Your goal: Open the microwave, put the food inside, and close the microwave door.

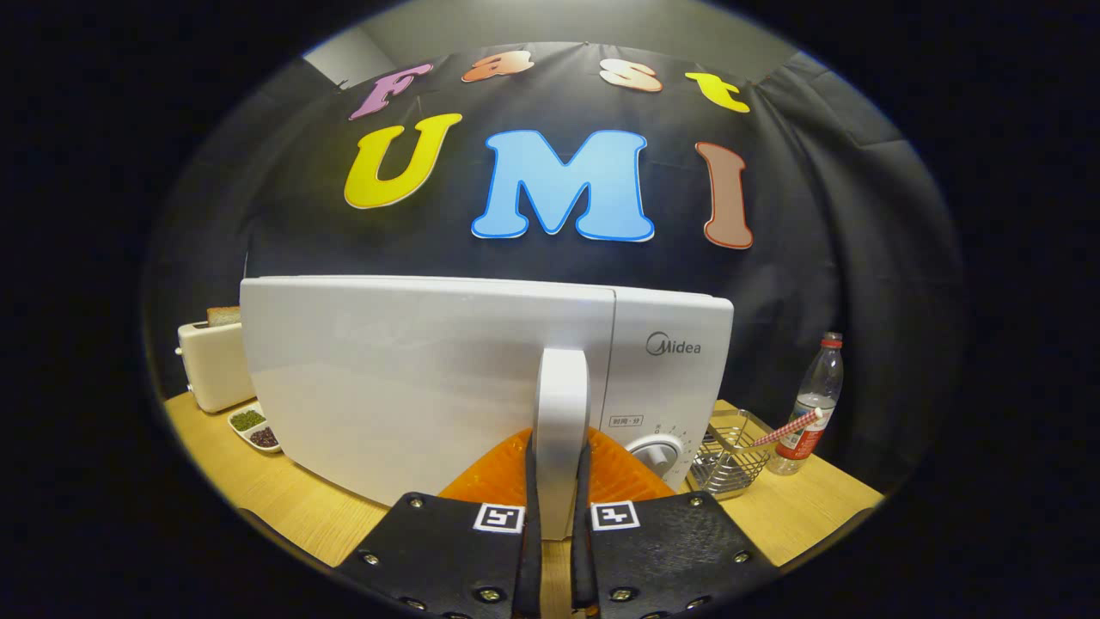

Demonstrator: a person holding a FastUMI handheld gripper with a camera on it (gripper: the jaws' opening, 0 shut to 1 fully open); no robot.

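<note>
Gripper (559,516) has its fingers clamped on the microwave (447,378) door handle (561,413), dead center between them, so we read this as gripping to swing the door.

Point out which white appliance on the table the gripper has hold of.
The microwave: the gripper is shut on its door handle. The toaster, holding bread, stands apart behind its far side, untouched.

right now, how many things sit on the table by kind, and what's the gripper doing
Appliances: 2 (microwave, toaster)
Dishes: 1 (divided dish)
Baskets: 1 (wire basket)
Bottles: 1 (water bottle)
Total: 5
The gripper is shut on the door handle.
</note>
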